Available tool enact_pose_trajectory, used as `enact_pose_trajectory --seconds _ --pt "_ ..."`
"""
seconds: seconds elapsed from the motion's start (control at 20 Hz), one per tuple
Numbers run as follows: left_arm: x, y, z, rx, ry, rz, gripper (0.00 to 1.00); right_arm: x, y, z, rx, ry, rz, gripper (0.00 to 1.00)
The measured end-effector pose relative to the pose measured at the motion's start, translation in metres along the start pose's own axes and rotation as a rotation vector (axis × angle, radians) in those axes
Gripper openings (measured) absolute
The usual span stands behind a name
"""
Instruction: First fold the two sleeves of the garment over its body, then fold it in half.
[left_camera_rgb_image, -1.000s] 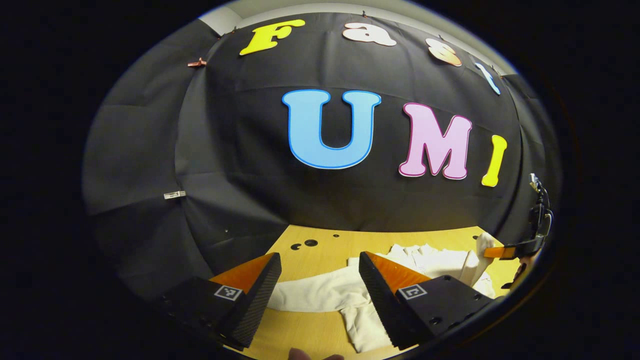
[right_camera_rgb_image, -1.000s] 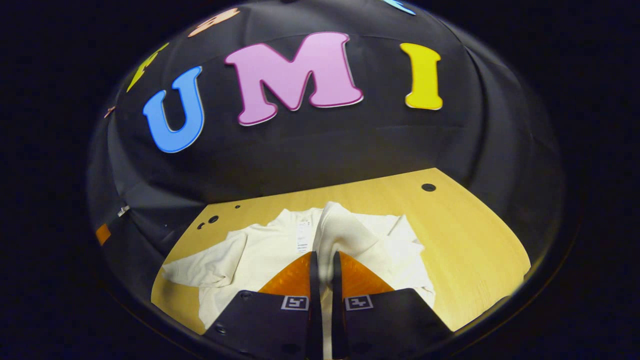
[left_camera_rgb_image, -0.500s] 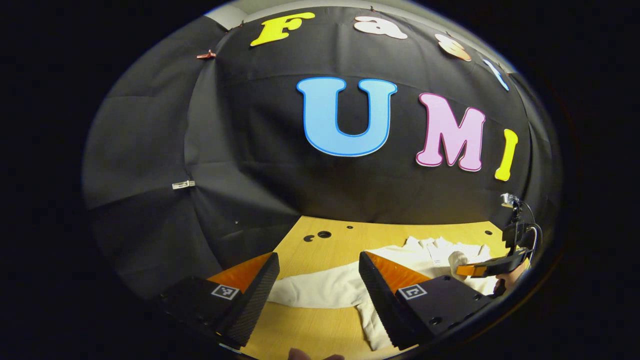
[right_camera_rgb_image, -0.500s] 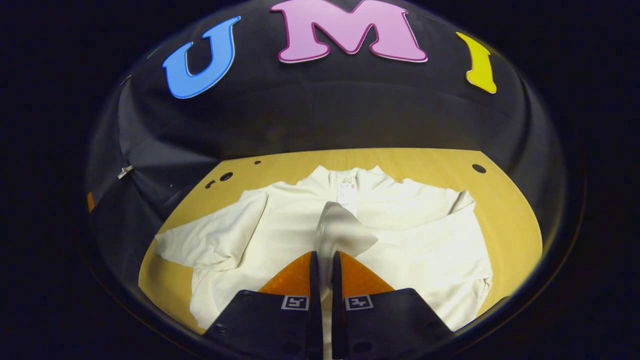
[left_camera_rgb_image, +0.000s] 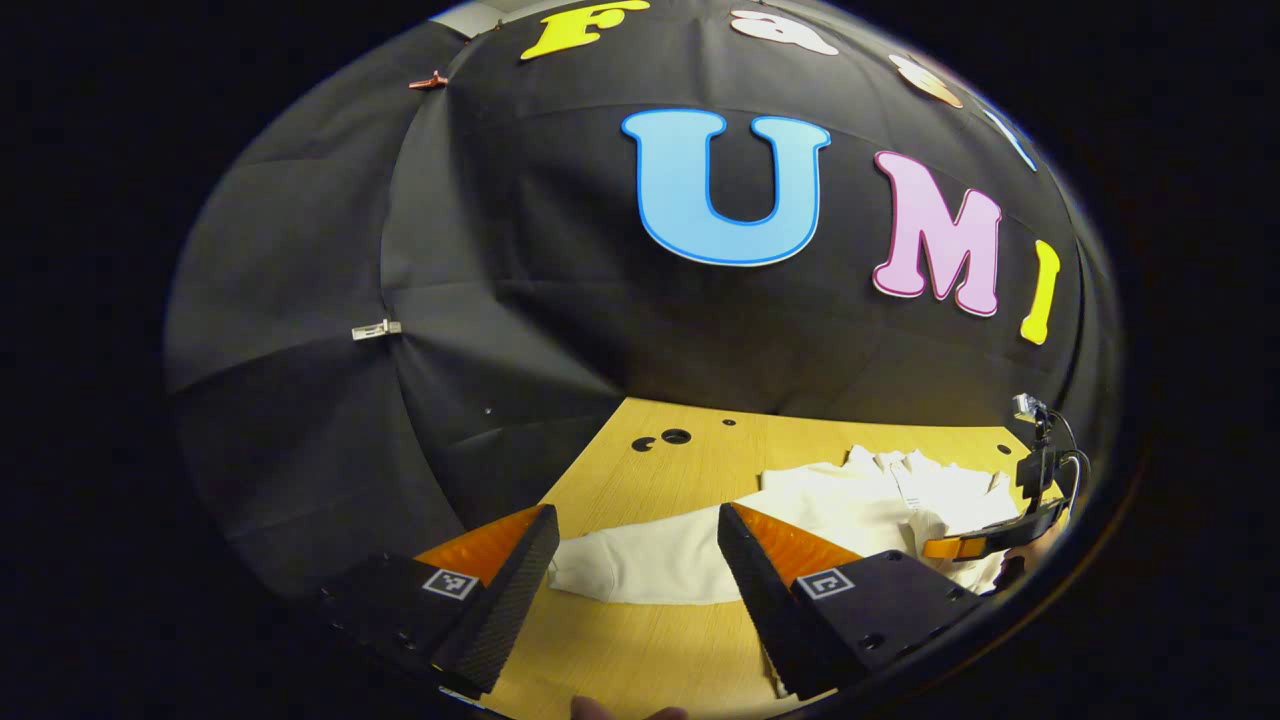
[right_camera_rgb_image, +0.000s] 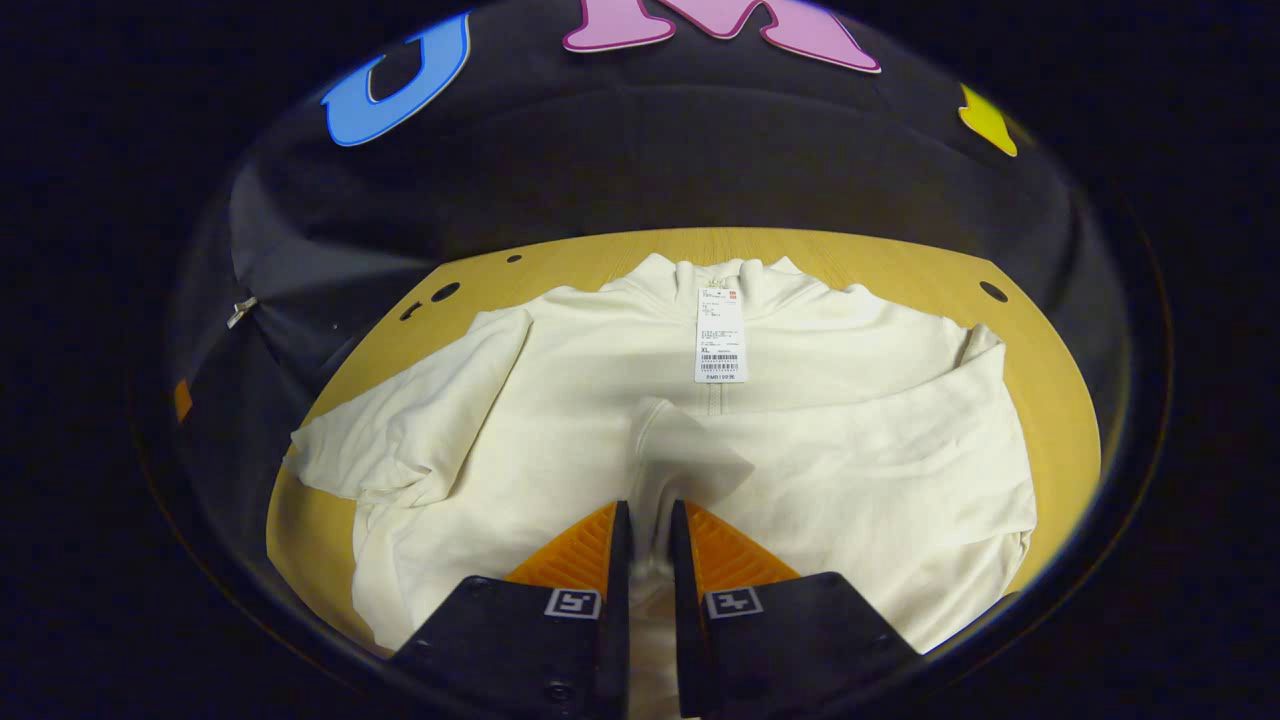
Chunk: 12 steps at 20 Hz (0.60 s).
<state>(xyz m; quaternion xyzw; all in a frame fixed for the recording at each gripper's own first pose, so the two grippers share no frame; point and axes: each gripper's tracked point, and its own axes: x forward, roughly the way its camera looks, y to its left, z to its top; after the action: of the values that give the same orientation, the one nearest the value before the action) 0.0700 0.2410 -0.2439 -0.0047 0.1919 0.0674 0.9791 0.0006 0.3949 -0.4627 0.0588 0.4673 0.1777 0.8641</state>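
**Folding the first sleeve over the body**

Spread across the wooden table (right_camera_rgb_image: 1040, 330) lies the cream garment (right_camera_rgb_image: 560, 400), collar toward the black wall and its paper tag (right_camera_rgb_image: 721, 335) just below the collar. Everything else I place from that tag. Right of it, one sleeve (right_camera_rgb_image: 900, 420) is drawn across the chest, its cuff ending just below the tag, pinched between the closed fingers of the right gripper (right_camera_rgb_image: 645, 520). Far to the left of the tag, the other sleeve (right_camera_rgb_image: 400, 440) lies stretched out flat toward the table's edge.

The left gripper (left_camera_rgb_image: 635, 550) hangs above that outstretched sleeve (left_camera_rgb_image: 650, 565) with its fingers wide apart, holding nothing.

By my reckoning the first sleeve fold is nearly laid. Next, the right gripper should let go of the cuff below the tag, and the left should come down, close on the far cuff, and carry it across toward the tag. The half fold is not yet begun.
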Motion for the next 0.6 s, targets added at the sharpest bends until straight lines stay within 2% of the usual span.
enact_pose_trajectory --seconds 0.05,0.1,0.35,0.45,0.5,0.55,0.6 --pt "0.005 0.003 -0.006 0.001 0.016 0.006 0.99 -0.001 0.0 0.001 0.01 0.0 0.006 0.19" --pt "0.011 0.007 -0.013 0.006 0.032 0.01 0.99 -0.001 0.001 0.003 0.018 -0.001 0.007 0.31" --pt "0.044 0.018 -0.036 0.043 0.101 0.019 0.99 -0.016 0.002 0.013 0.03 -0.032 0.025 0.54" --pt "0.058 0.022 -0.046 0.054 0.141 0.027 0.99 -0.026 0.004 0.021 0.038 -0.051 0.048 0.54" --pt "0.064 0.024 -0.052 0.054 0.16 0.033 1.0 -0.032 0.002 0.025 0.041 -0.062 0.051 0.58" --pt "0.07 0.025 -0.056 0.055 0.18 0.036 1.0 -0.039 -0.001 0.03 0.041 -0.078 0.049 0.52" --pt "0.079 0.027 -0.062 0.061 0.202 0.044 1.0 -0.049 -0.005 0.035 0.04 -0.099 0.045 0.66"
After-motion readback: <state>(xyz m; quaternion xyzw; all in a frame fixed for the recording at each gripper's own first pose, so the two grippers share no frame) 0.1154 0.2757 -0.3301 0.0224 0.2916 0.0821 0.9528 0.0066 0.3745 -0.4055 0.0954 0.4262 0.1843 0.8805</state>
